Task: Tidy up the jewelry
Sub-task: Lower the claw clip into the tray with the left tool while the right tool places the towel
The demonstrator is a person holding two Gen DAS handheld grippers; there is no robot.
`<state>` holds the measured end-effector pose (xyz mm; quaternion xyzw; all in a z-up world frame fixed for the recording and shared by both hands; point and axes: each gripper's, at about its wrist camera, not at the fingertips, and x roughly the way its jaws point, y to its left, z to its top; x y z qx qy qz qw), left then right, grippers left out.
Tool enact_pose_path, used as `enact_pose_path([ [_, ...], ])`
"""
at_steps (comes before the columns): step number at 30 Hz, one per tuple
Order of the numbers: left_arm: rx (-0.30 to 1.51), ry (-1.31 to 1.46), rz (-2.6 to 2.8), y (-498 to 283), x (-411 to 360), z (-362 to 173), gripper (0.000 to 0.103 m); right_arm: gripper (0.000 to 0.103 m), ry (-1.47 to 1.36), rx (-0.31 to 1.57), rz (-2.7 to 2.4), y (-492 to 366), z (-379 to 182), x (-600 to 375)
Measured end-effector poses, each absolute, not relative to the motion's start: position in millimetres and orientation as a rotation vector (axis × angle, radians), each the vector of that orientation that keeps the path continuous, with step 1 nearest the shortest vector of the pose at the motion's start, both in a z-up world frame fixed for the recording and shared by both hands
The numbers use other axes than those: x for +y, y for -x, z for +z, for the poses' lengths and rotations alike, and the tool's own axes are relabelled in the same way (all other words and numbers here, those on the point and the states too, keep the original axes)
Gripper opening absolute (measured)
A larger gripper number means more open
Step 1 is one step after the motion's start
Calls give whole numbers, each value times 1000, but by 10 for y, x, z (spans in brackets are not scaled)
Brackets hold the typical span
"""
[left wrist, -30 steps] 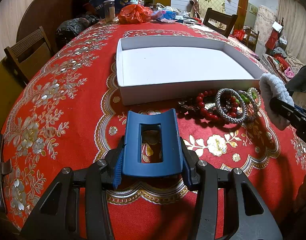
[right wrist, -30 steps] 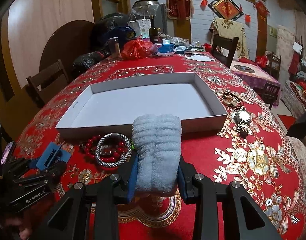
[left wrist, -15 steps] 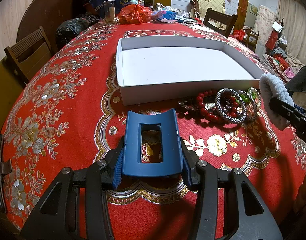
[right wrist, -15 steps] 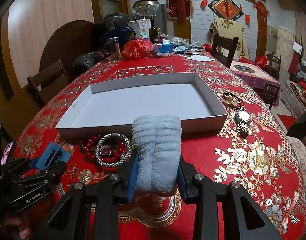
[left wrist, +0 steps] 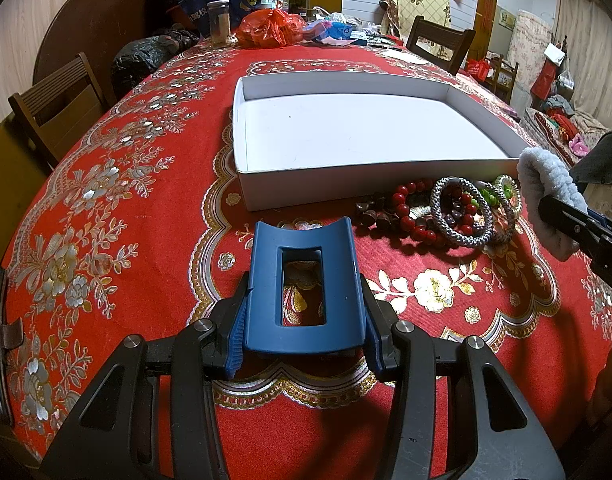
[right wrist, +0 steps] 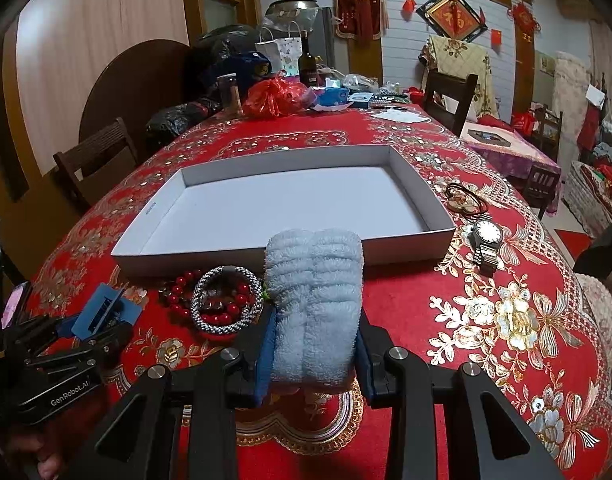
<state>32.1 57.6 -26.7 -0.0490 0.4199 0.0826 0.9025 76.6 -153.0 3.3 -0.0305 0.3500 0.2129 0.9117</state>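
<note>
My left gripper [left wrist: 303,354] is shut on a blue rectangular hair claw clip [left wrist: 303,288], held above the red tablecloth in front of the white shallow box [left wrist: 306,190]. My right gripper [right wrist: 314,356] is shut on a fluffy pale blue scrunchie [right wrist: 314,304]; in the left wrist view that scrunchie [left wrist: 546,196] shows at the right edge. A pile of bracelets lies before the box: red beads [left wrist: 410,216], a silver braided bangle [left wrist: 460,212] and green beads [left wrist: 492,196]. A wristwatch [right wrist: 484,242] and a dark cord necklace [right wrist: 464,200] lie right of the box.
The table carries a red cloth with gold flowers [right wrist: 506,320]. At its far end stand a red plastic bag [right wrist: 273,98], a bottle [right wrist: 308,62], a jar [left wrist: 219,22] and black bags [left wrist: 141,56]. Wooden chairs [left wrist: 53,108] stand left and beyond the table.
</note>
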Motion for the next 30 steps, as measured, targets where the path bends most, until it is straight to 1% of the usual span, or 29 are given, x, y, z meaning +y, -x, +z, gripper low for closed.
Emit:
enact_pose_path([
  [5, 863, 107, 171, -326, 602, -244, 46, 33, 56, 718, 433, -768, 54, -1549],
  [11, 809, 95, 161, -297, 597, -136, 46, 33, -3, 717, 437, -864, 143, -1666],
  [18, 711, 125, 152, -397, 685, 232, 46, 33, 9, 692, 468, -1101, 378, -1781],
  [24, 692, 128, 126, -813, 698, 371, 46, 33, 70, 729, 539, -1588, 350, -1707],
  [30, 708, 118, 103, -1341, 733, 276, 46, 33, -109, 746, 516, -2029, 212, -1848],
])
